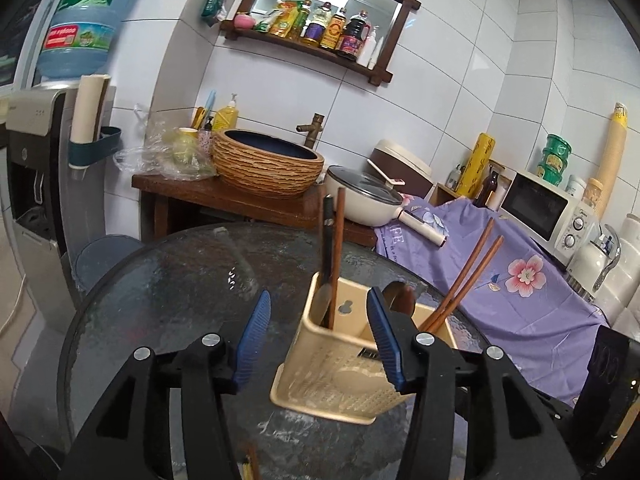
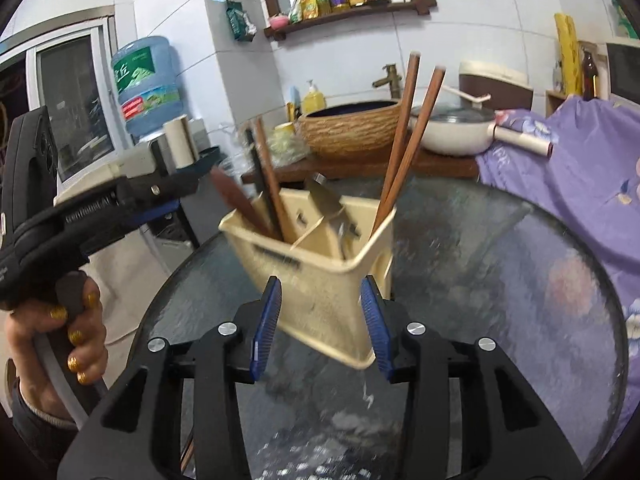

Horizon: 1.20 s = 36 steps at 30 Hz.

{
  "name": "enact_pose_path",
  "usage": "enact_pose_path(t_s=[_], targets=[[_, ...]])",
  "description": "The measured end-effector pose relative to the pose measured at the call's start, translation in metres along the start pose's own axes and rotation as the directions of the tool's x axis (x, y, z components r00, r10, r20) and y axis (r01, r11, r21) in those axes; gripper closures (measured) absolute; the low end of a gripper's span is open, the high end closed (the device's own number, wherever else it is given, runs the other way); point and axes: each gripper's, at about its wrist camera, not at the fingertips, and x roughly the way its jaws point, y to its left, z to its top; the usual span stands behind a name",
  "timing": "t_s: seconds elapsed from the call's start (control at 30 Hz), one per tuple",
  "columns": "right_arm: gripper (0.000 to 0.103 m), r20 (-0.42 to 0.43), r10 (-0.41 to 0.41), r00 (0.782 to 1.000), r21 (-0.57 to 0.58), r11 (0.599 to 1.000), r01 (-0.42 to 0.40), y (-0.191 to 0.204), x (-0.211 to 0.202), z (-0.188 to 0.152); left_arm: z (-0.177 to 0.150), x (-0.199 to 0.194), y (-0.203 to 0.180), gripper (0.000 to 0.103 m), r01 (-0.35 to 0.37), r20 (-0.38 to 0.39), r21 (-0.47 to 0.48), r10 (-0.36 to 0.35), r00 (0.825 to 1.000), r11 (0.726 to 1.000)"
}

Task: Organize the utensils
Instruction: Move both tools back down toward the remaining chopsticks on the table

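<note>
- The utensil holder [image 2: 320, 264], light rigid plastic, sits tilted on the glass tabletop [image 2: 520, 280].
- Right gripper [image 2: 320, 320]: jaws released, flanking its lower wall.
- Left gripper [image 1: 320, 340]: jaws released, empty.
- Chopsticks [image 2: 408, 136]: stiff, slippery; grasp mid-shaft.

kitchen corner — background clutter
woven-look basin [image 1: 267, 164] beside a lidded white pan [image 1: 366, 196]; microwave [image 1: 540, 210] above purple floral cloth [image 1: 520, 276]; water jug [image 1: 88, 20] — bottle shelf [image 1: 320, 24].

One caddy [image 2: 316, 280], four chopsticks [image 2: 404, 132].
</note>
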Motion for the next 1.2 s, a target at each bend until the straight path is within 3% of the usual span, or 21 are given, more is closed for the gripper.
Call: enact_pose_path(t_s=[0.17,0.3,0.53,0.87,1.2], targets=[[0.061,-0.097,0.052,0.994,-0.031,0.998,-0.055,0.020,0.009,-0.034,-0.026,-0.010,0.012,0.045,-0.055,-0.055,0.020,0.056,0.997,0.998],[0.061,-0.172,0.092,0.981,-0.041,0.994,-0.100,0.036,0.021,-0.059,-0.058,-0.011,0.028,0.042,-0.087,-0.159,0.041,0.093,0.983,0.995],[0.061,-0.291,0.135,0.947,-0.057,0.986,-0.159,0.071,0.050,-0.088,-0.095,-0.027,0.068,0.041,-0.167,-0.229,-0.021,0.158,0.960,0.986],[0.062,-0.404,0.086,0.911,-0.054,0.992,-0.117,0.106,0.086,-0.100,-0.112,-0.047,0.087,0.041,-0.279,-0.215,0.007,0.274,0.937,0.960],[0.071,-0.429,0.008,0.903,-0.086,0.995,-0.050,0.108,0.092,-0.100,-0.123,-0.045,0.086,0.040,-0.268,-0.233,0.030,0.267,0.935,0.963]])
